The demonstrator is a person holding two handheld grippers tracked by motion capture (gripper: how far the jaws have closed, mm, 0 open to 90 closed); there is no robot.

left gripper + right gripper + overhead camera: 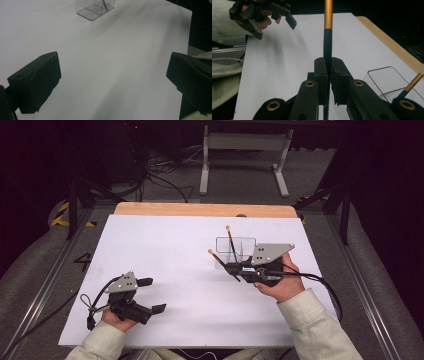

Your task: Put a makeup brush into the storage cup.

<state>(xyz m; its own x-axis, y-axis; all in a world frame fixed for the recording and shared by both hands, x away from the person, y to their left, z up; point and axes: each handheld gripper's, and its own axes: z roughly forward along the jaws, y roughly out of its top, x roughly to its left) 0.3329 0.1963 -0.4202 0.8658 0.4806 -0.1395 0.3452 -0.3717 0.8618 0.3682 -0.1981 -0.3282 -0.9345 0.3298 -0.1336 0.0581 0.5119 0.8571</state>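
Brush [327,47] clamped tight in the right hand-held gripper [235,268], handle slanting up-left, just this side of the clear box [235,251] holding another brush [231,242]. Left hand-held gripper [151,295] sits wide open, empty, well apart on the bench [165,245].

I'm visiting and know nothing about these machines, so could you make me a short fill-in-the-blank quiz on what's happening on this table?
1. The right gripper is shut on a thin ____ with a gold band.
2. The left gripper has its jaws ____, with nothing between them.
3. A second brush stands in a ____ plastic container.
4. The white sheet covers a ____ tabletop.

Missing words: brush; open; clear; wooden
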